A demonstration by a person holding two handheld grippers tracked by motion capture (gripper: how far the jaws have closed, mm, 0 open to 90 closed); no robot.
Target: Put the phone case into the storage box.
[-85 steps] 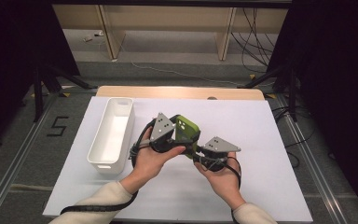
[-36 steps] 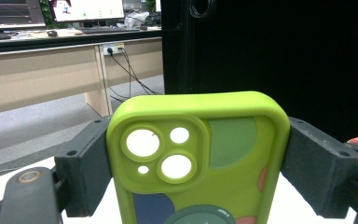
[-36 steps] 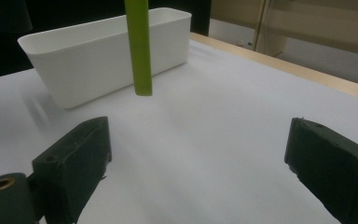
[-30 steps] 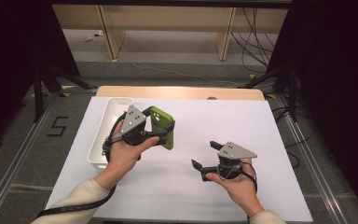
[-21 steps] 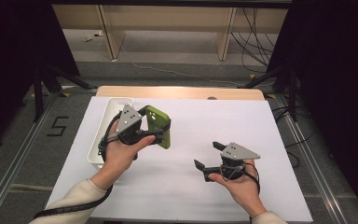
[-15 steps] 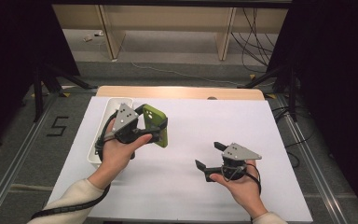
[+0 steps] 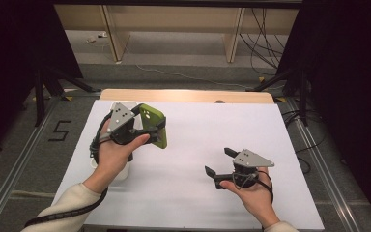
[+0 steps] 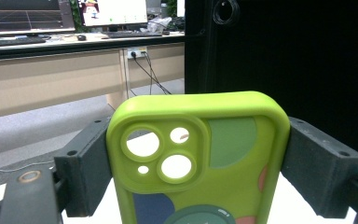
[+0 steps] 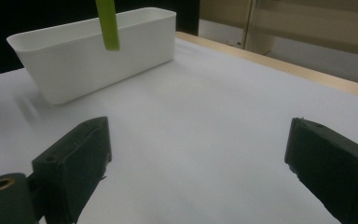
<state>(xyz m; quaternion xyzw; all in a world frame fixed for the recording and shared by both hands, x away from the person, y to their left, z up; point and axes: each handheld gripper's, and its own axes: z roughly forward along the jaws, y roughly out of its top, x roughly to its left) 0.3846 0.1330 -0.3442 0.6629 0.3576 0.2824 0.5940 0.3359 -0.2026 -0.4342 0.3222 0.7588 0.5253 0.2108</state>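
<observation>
A lime-green phone case (image 7: 153,124) with camera holes and coloured patches (image 8: 200,158) is gripped across its width by my left gripper (image 7: 147,126), held up above the white table (image 7: 198,145) beside the white bin (image 7: 121,171). Both black pads (image 8: 86,165) press on the case's sides. My right gripper (image 7: 218,162) sits low over the table at the right, open with nothing between its fingers (image 9: 74,158). In the right gripper view the case's edge (image 9: 107,23) hangs in front of the white bin (image 9: 93,51).
The white bin lies along the table's left side, mostly hidden by my left hand in the high view. A wooden strip (image 7: 188,95) borders the table's far edge. Black stands and cables are on the floor beyond.
My left gripper has carried the green case leftward and slightly up, toward the white bin. The right gripper has stayed open in about the same place at the right.
</observation>
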